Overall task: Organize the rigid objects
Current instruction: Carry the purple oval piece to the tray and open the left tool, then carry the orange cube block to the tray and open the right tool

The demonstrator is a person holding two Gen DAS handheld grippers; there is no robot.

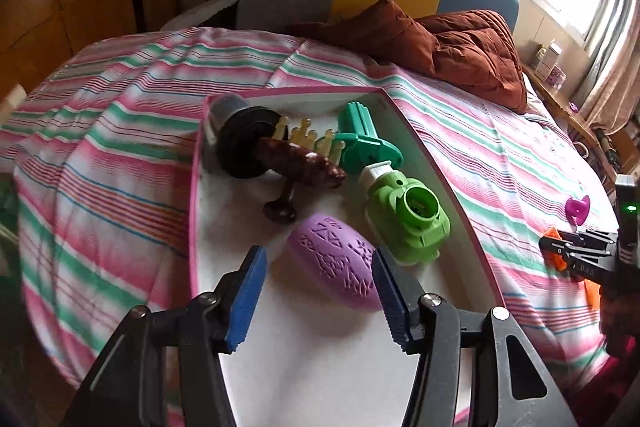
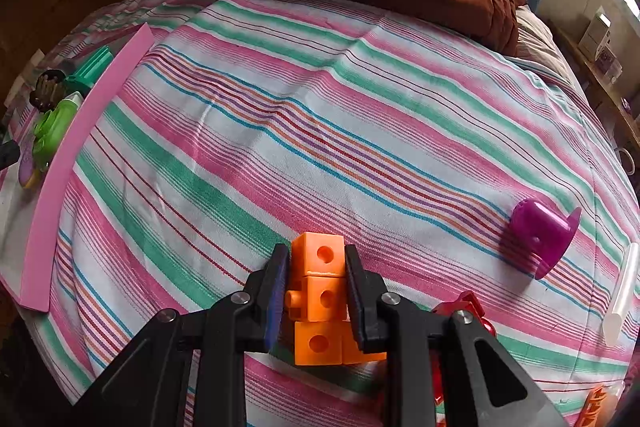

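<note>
Between the right claw's (image 2: 316, 291) shut pads sits the orange block stack (image 2: 320, 267).

The bed (image 2: 320, 99) wears a striped sheet (image 1: 120, 147) in pink, green and white, and everything rests on it. Take the pink-rimmed white tray (image 1: 440, 163) as the landmark. Beyond the tray, toward the headboard, a rust-brown quilt (image 1: 460, 55) lies bunched. To the tray's right, well apart from it, lies a magenta spool-shaped piece (image 2: 540, 235) on its side. Near that spool, at the right edge of the sheet, lies a pale translucent tube (image 2: 624, 291). Between tray and spool sits a stack of orange cubes (image 2: 320, 287), and just beside it a red piece (image 2: 468, 307), mostly hidden.
</note>
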